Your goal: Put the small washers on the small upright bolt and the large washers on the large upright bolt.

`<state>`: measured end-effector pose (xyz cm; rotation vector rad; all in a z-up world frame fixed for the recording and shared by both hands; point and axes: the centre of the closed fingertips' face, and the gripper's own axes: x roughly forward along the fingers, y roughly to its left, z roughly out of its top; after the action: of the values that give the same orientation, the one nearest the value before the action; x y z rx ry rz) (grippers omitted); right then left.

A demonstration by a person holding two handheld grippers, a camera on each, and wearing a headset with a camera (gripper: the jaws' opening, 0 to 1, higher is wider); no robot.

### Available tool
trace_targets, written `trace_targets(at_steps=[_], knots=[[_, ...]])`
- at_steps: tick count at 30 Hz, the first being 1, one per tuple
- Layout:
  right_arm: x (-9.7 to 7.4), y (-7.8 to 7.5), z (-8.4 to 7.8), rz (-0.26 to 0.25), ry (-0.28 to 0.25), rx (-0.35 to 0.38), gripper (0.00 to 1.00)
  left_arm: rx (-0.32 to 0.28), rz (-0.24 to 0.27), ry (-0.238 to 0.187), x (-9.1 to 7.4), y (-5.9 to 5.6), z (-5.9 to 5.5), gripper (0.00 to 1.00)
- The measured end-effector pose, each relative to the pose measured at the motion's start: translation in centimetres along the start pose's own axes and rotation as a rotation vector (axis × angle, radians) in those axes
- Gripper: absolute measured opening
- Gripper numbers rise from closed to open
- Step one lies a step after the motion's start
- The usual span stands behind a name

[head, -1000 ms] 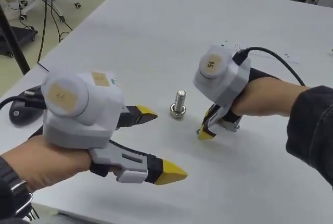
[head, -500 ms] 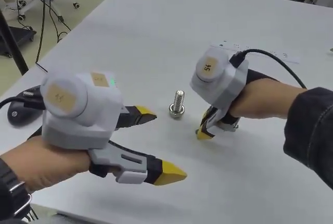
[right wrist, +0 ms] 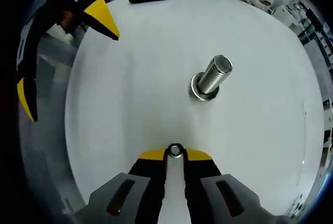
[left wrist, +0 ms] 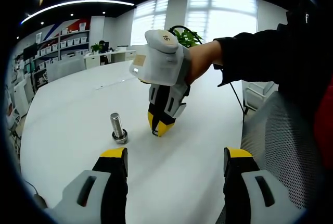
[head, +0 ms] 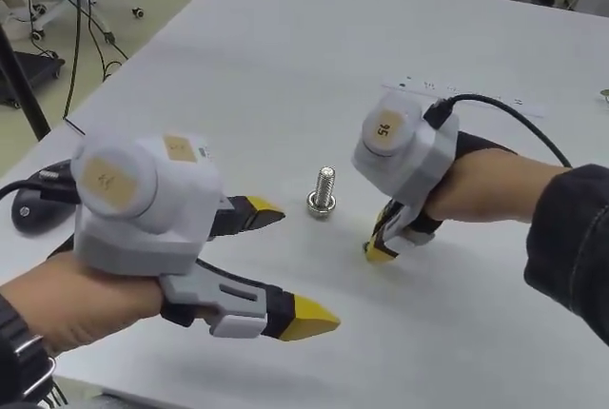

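Right gripper [right wrist: 176,157]: jaws were closed together on one small washer [right wrist: 176,150], pinched between the yellow tips with its hole showing. The tips pointed down at the white table [head: 285,67] and sat close to it; contact not clear.

One upright bolt [head: 324,190] stood on the table just left of the right gripper and apart from it, thread end up. A metal ring [right wrist: 200,92] sat around its shank at the base. Whether that was one washer or several, could not tell.

Left gripper [head: 290,262]: jaws stood wide apart, near and left of the bolt, tips aimed toward it and well short of it.

Count: two grippers, one bolt, one washer in the jaws.

Further out, one black computer mouse [head: 29,209] lay at the left edge of the table, behind the left gripper. One black cable [head: 504,105] ran from the right gripper off to the right.
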<state>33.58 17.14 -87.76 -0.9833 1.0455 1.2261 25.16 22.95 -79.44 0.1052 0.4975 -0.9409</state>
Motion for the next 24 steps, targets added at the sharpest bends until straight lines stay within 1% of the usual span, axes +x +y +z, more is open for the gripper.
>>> trace_targets(at_steps=[7, 12, 19, 24], knots=[[-1.2, 0.1, -1.1, -0.003, -0.011, 0.03, 0.14, 0.003, -0.007, 0.002, 0.0, -0.1, 0.0, 0.75], [-2.2, 0.0, -2.5, -0.022, -0.011, 0.051, 0.14, 0.005, -0.013, 0.001, 0.0, -0.3, 0.0, 0.75], [-4.0, 0.1, -3.8, -0.043, -0.02, 0.078, 0.14, 0.008, -0.019, 0.002, 0.1, -0.4, 0.0, 0.75], [-5.2, -0.3, -4.7, -0.064, -0.023, 0.099, 0.14, 0.009, -0.021, 0.001, 0.1, -0.4, 0.0, 0.75]])
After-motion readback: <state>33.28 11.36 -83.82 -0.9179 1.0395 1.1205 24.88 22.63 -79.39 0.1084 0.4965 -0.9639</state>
